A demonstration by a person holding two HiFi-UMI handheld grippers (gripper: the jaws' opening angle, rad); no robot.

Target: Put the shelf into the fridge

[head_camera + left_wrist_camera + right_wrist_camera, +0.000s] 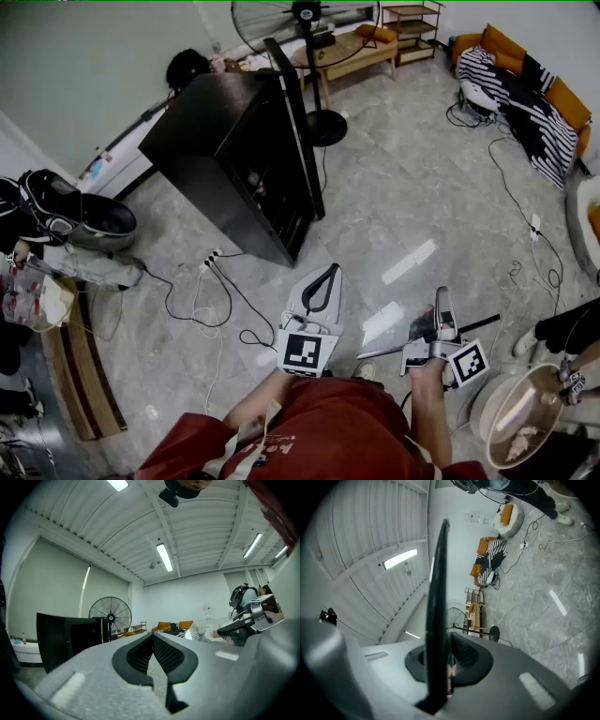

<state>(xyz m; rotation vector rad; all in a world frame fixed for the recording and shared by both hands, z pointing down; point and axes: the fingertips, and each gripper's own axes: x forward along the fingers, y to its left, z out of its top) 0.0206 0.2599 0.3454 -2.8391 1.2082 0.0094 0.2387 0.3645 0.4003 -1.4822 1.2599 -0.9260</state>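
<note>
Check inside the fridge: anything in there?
The fridge stands with its door open. From the head view the cavity is dark; only faint ledges show. The cabinet's top covers the deeper part.

Fridge (220, 141) black. Floor (403, 206) grey, marbled. Sofa cushions (506, 42) orange; blanket (525, 103) black-and-white striped. Your shirt (319, 431) red. Your left gripper (327, 270) and right gripper (441, 296): pale grey, black pads (168, 656), black-and-white square markers (303, 352). Shelf (436, 620) black.

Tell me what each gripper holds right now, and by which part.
The right gripper is clamped on the shelf at its dark rim, with the panel edge-on between the jaws. The left gripper is shut and empty.
</note>
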